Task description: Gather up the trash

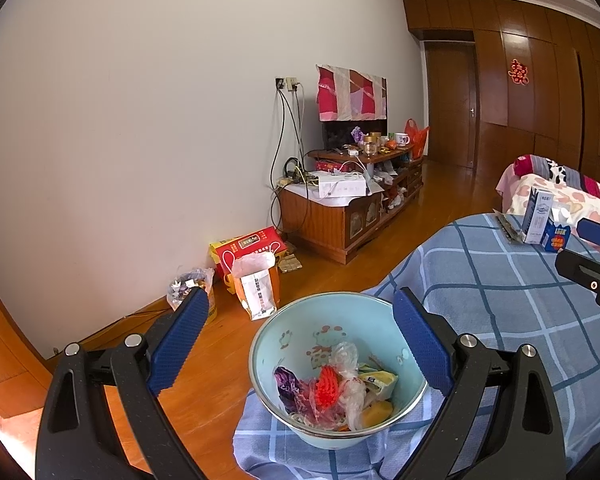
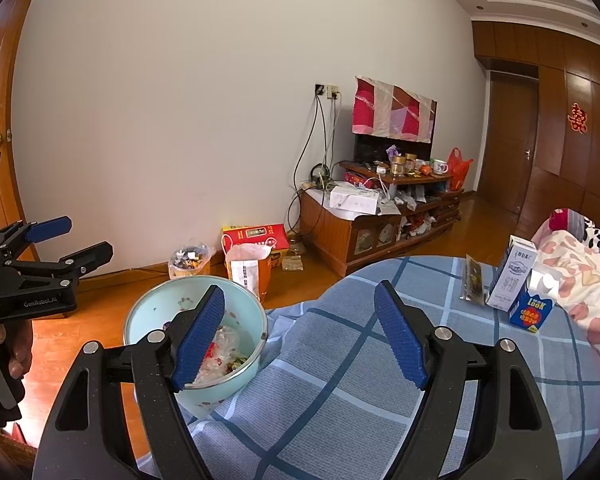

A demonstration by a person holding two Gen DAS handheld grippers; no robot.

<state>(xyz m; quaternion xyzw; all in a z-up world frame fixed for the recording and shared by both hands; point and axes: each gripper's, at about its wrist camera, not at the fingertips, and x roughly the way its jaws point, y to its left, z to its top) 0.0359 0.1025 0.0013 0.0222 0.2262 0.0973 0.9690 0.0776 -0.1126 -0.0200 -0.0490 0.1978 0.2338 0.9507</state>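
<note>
A: What does the left wrist view show?

B: The left gripper (image 1: 300,336) with its jaws spread wide and nothing between the pads. Beyond it stands a pale blue bowl (image 1: 392,420) at the near edge of the table (image 1: 500,300), which is covered in a blue checked cloth. The bowl holds the trash (image 1: 336,392): crumpled clear plastic, a purple wrapper, a red-orange piece and some yellow scraps.

A: And the right wrist view?

B: The right gripper (image 2: 300,336), jaws likewise spread and empty, over bare cloth. The bowl (image 2: 148,312) lies to its left, partly behind the left pad. The left gripper (image 2: 88,240) appears at the far left of this view, open, held by a hand (image 2: 4,352).

A: What else is on the table?

B: At the far right edge, a white milk carton (image 2: 512,276) upright, a blue juice carton (image 2: 534,310) just beside it, and a dark flat packet (image 2: 474,278) lying to their left; its contents are probably too small to tell.

A: Behind the table?

B: A wooden floor, a white wall and a cluttered wooden cabinet (image 2: 340,232), with bags and a red box (image 2: 256,236) along the wall.
</note>
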